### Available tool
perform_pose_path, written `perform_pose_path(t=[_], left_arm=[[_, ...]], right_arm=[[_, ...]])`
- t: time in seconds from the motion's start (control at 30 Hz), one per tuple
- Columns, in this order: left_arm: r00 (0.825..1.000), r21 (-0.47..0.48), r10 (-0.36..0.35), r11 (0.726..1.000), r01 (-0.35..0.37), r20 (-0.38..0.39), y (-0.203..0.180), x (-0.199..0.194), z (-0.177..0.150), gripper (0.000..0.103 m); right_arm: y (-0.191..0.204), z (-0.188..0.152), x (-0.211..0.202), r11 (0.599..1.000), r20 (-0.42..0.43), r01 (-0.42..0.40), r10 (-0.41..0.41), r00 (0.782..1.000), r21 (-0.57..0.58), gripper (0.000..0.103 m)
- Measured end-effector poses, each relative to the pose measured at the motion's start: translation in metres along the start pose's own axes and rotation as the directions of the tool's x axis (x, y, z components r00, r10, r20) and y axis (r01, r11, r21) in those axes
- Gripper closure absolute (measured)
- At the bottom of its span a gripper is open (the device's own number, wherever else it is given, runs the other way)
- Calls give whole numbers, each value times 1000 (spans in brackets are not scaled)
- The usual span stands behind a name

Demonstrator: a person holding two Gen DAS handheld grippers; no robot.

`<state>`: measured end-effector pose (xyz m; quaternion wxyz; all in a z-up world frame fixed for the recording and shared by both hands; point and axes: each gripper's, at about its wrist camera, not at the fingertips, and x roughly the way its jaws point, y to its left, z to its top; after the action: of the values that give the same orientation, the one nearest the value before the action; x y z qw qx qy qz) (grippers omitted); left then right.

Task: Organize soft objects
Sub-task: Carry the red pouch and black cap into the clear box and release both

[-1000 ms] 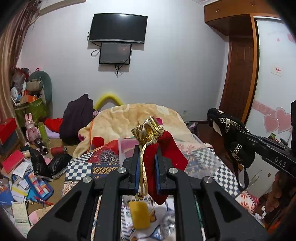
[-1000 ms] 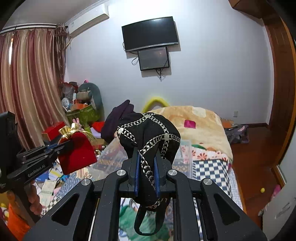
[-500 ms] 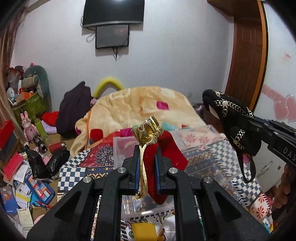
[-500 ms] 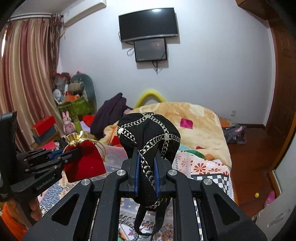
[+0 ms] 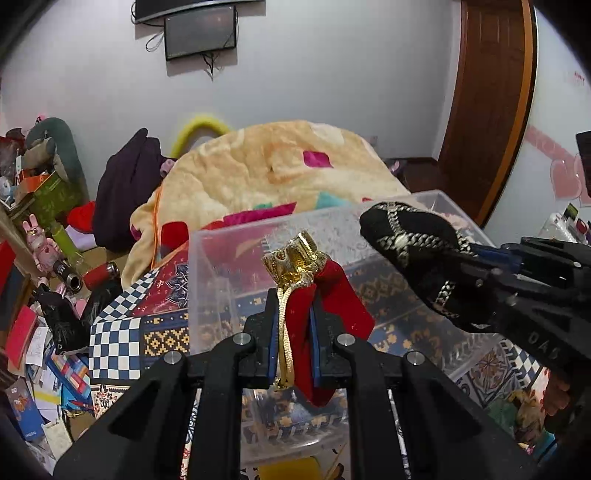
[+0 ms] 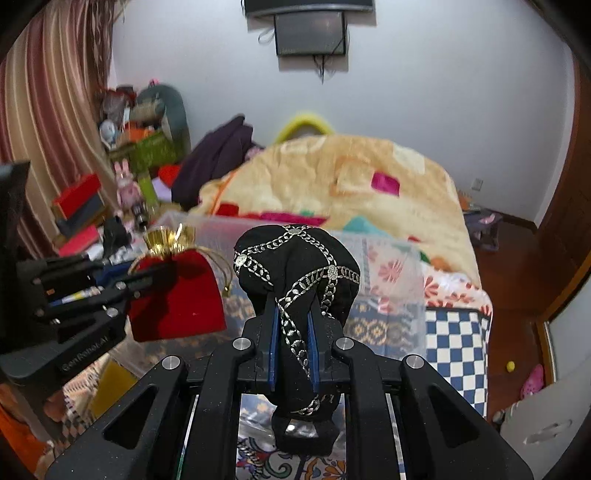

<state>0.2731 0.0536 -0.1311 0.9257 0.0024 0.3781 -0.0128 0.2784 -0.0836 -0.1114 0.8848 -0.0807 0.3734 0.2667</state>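
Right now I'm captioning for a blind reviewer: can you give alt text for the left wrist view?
The left tongs are shut on a red velvet pouch with gold trim, held above a clear plastic bin on a patterned bed. At right, the right tongs grip a black chain-trimmed pouch over the same bin.

Cluttered bedroom (blanketed bed (image 6: 351, 184); wall-mounted television (image 6: 310, 5))

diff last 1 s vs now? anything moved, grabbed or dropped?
Both grippers have tilted down and moved in toward the clear plastic bin, which now fills the lower view. Nothing grabbed or released: left gripper still clamps the red pouch, right gripper still clamps the black studded bag. The bin has not moved.
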Motion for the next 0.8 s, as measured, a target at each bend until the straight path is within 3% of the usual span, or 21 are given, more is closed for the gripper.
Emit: perform_pose_path(t=[0.17, 0.27, 0.33, 0.4, 0.57, 0.8], left_arm=[[999, 4, 1, 1000, -1, -39, -1, 9, -1, 87], [999, 1, 1, 1000, -1, -47, -1, 9, -2, 73], [999, 7, 14, 1000, -14, -32, -2, 5, -2, 56], [1000, 15, 24, 1000, -24, -4, -4, -3, -2, 54], [999, 18, 21, 1000, -21, 44, -5, -26, 1, 48], [987, 0, 20, 1000, -20, 158, -2, -80, -1, 31]], right_arm=[[0, -3, 10, 1000, -74, -11, 10, 997, -9, 87], [0, -3, 9, 1000, -83, -6, 4, 997, -19, 87], [-2, -4, 6, 1000, -85, -16, 15, 996, -17, 82], [-3, -3, 1, 1000, -77, -21, 20, 997, -15, 80], [-5, 0, -25, 1000, -17, -29, 29, 999, -2, 79], [-9, -4, -83, 1000, 134, 16, -16, 991, 4, 52]])
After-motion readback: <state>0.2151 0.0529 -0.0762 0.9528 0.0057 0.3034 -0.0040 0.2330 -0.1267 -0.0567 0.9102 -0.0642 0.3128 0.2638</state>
